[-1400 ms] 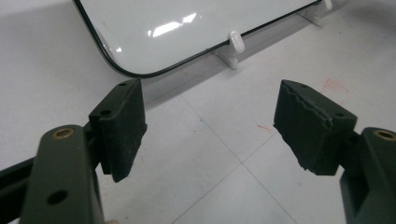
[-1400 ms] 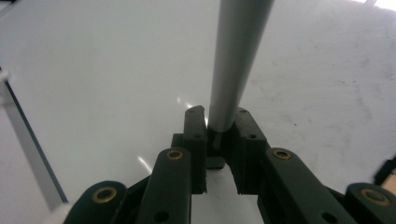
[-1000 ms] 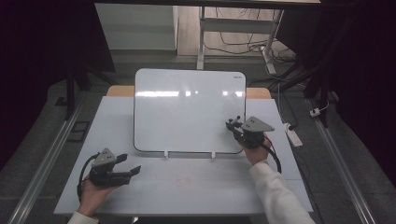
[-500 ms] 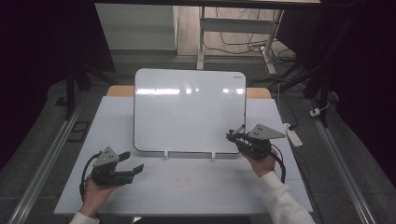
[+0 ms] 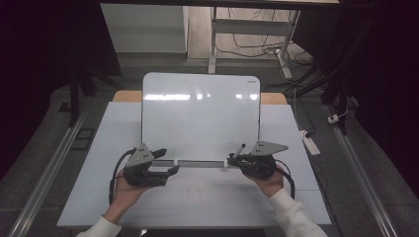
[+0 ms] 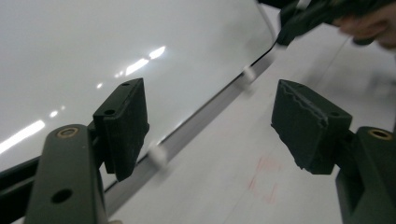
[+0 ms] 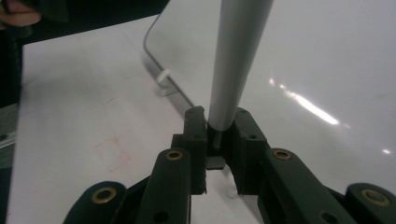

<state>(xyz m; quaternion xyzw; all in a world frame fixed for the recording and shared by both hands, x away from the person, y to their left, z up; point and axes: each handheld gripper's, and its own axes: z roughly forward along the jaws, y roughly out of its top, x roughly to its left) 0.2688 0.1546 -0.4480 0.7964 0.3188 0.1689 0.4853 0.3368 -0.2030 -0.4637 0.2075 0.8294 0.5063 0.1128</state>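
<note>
A pale grey rectangular worktop (image 5: 99, 197) is standing in a dim room, with a grey floor spreading around it and metal rails (image 5: 47, 173) running along either side. Behind it a white-legged frame (image 5: 213, 39) is rising from the floor, dark cables (image 5: 257, 44) are lying loose there, and a white power strip (image 5: 310, 143) is resting on the floor at the right. A faint reddish square mark (image 5: 195, 191) is showing on the worktop's near part.

A glossy white rectangular whiteboard with rounded corners (image 5: 200, 116) is lying flat on the middle of the worktop, reflecting ceiling lights, with a thin metal ledge and small white clips (image 6: 158, 154) along its near edge.

The left tongs (image 5: 165, 162) are hovering at the board's near left corner, their jaws standing wide apart after closing in slightly, with nothing between them; in the left gripper view the board's edge is running between the two black pads (image 6: 122, 122).

The right tongs (image 5: 233, 159) are sitting at the board's near right edge, clamped tight on a slim grey marker pen with a dark tip end (image 7: 233, 70), which is sticking up and away over the board.
</note>
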